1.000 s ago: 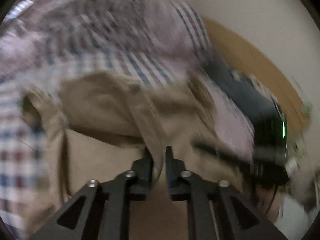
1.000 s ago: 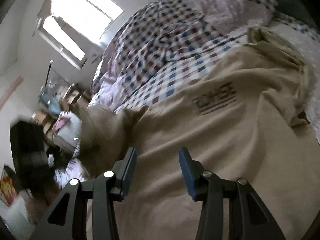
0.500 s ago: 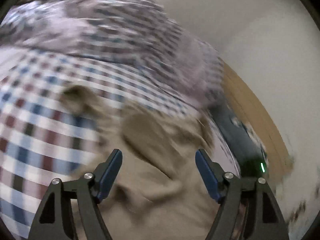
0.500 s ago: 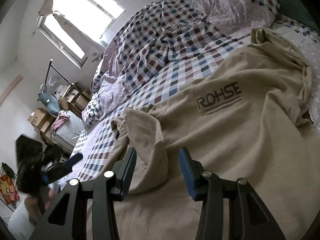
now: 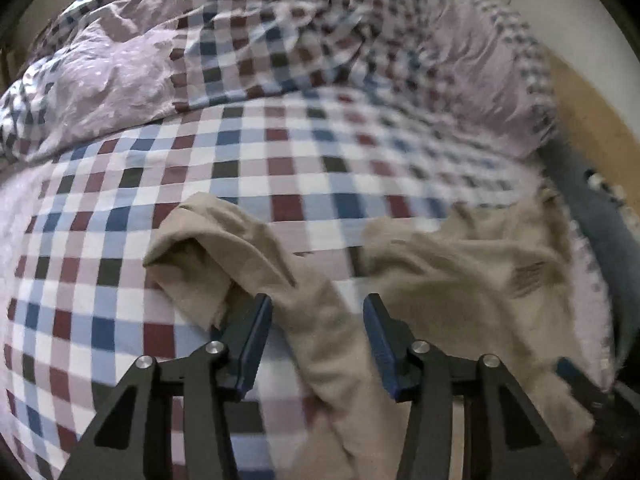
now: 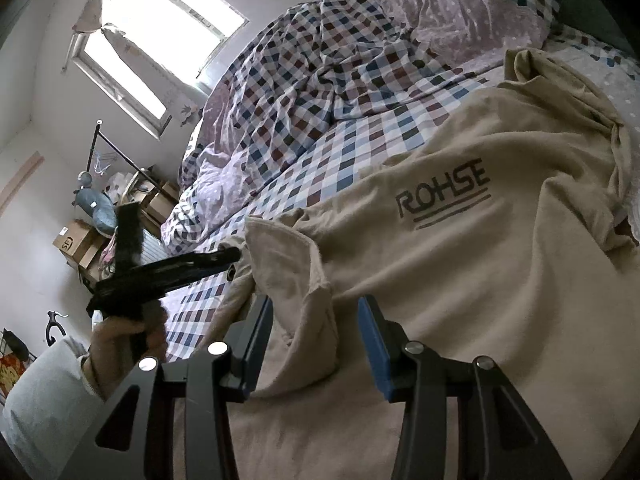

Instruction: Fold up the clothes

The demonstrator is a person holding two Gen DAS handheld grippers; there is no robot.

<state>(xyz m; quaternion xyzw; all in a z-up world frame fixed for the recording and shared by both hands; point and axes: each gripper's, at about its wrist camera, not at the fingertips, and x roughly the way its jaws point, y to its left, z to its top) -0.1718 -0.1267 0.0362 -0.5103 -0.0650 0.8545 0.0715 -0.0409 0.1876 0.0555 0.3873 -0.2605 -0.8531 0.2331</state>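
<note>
Your left gripper is closing over the shirt sleeve, not yet gripping; your right gripper hangs half-open, empty.

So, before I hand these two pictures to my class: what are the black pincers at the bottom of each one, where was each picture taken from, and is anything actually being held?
There is no robot here. A person holds a hand-gripped tool with two fingers in each hand, and a wide-angle camera on each tool looks forward along those fingers.

One picture comes from the left gripper. It looks down on a bed with a checked sheet, where the sleeve of a beige T-shirt lies. A strip of beige cloth runs between its fingers, and the jaws are closing, though the pads do not seem to press it yet.

The other comes from the right gripper. It shows the shirt spread out with its printed lettering, a crumpled duvet behind and a window. Its jaws stand apart over a fold of shirt, gripping nothing. You can also see the person's left hand holding the other tool.
</note>
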